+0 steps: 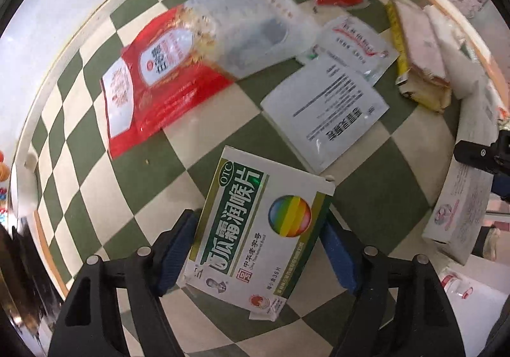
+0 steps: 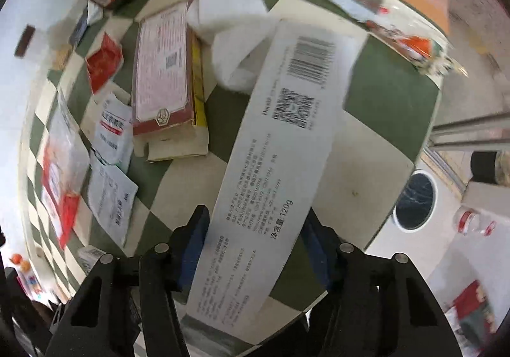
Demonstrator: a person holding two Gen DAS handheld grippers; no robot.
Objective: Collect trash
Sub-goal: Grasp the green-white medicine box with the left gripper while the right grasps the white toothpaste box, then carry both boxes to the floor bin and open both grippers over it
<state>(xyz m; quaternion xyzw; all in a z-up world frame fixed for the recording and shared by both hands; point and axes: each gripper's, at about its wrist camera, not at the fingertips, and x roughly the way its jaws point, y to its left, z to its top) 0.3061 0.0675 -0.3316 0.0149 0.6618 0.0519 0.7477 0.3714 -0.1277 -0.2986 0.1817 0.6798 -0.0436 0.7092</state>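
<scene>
Green-and-cream checkered cloth (image 1: 134, 184) covers the round table, littered with flat packaging. Above it, the left gripper (image 1: 259, 248) is clamped on a green-and-white throat-lozenge box (image 1: 258, 229), a thin cardboard carton with a rainbow ball printed on its face; its long axis runs away from the camera, tilted slightly right, with a blue pad pressed to each long edge. Beyond lie a glossy red plastic bag (image 1: 153, 85), a crinkled clear bag (image 1: 251, 25), two white foil sachets (image 1: 325, 117) and a torn yellow-edged carton (image 1: 417, 50). The right gripper (image 2: 255, 245) grips a long white cardboard box (image 2: 280, 146), matte, with barcode and QR code, pointing forward and leaning right, held above the table's edge. Lower right sits a round white-rimmed bin (image 2: 414, 200) lined with dark plastic.
</scene>
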